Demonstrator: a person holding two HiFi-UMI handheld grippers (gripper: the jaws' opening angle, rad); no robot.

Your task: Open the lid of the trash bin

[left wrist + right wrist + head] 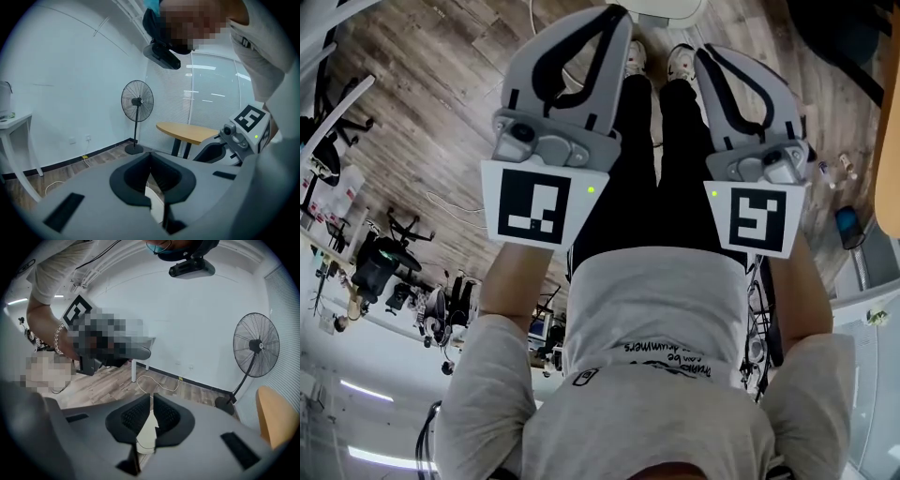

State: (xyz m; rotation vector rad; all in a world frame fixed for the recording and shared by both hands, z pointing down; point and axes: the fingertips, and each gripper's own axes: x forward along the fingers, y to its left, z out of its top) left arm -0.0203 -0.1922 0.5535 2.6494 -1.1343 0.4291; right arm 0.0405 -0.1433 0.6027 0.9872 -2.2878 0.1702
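The trash bin is taken to be the pale rounded object cut off by the top edge of the head view, just beyond the person's shoes. Only a sliver is seen, so the lid state cannot be told. It is touched by neither gripper.

The left gripper is held at left of centre in the head view, pointing toward the top edge. Its tip is near the pale object but apart from it. In the left gripper view its jaws are pressed together at the tips, nothing pinched. A white surface is seen through the gap lower down. Whether it is the bin cannot be told.

The right gripper is held at right of centre, its tip beside the right-hand shoe. Its jaws are left barely apart, a thin slit at the tips, nothing between the pads. A cream patch is seen below them.

Each gripper's marker cube is turned toward the head camera. Black trousers are seen between the two grippers, a wood floor around them.

Further out, a standing fan and a round wooden table are seen at centre and centre right of the left gripper view, and a white table at its left edge. A cable is seen lying on the floor at centre of the right gripper view.
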